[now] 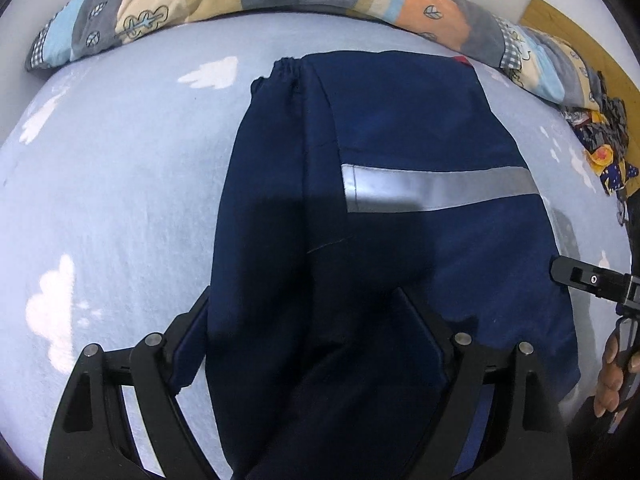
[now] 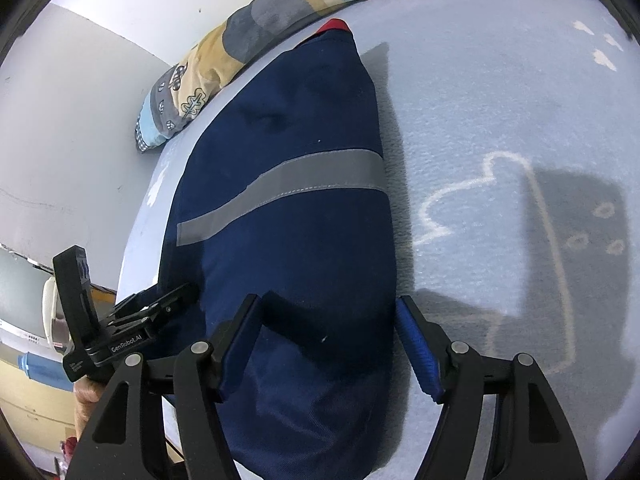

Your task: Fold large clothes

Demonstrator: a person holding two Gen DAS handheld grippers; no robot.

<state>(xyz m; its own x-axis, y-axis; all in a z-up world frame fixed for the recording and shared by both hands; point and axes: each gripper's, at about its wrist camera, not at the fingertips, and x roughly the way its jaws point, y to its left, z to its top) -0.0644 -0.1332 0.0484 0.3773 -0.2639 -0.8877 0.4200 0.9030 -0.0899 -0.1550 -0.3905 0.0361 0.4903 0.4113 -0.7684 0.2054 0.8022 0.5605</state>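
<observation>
As the navy work garment with its grey reflective stripe (image 1: 400, 152) stretches lengthwise away from you, your left gripper (image 1: 304, 340) and right gripper (image 2: 328, 344) straddle its near end, jaws wide, gripping nothing.

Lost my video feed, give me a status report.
Both grippers, left and right, open over the near end of the navy garment. Garment lies partly folded on the bed. Nothing in the way.

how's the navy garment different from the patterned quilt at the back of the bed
The navy garment is one plain dark colour with a single grey reflective stripe; the patterned quilt is patchwork in beige, grey, blue and orange with leaf prints. The garment lies flat mid-bed; the quilt is bunched in a long roll along the far edge. Both rest on the light blue sheet.
</observation>
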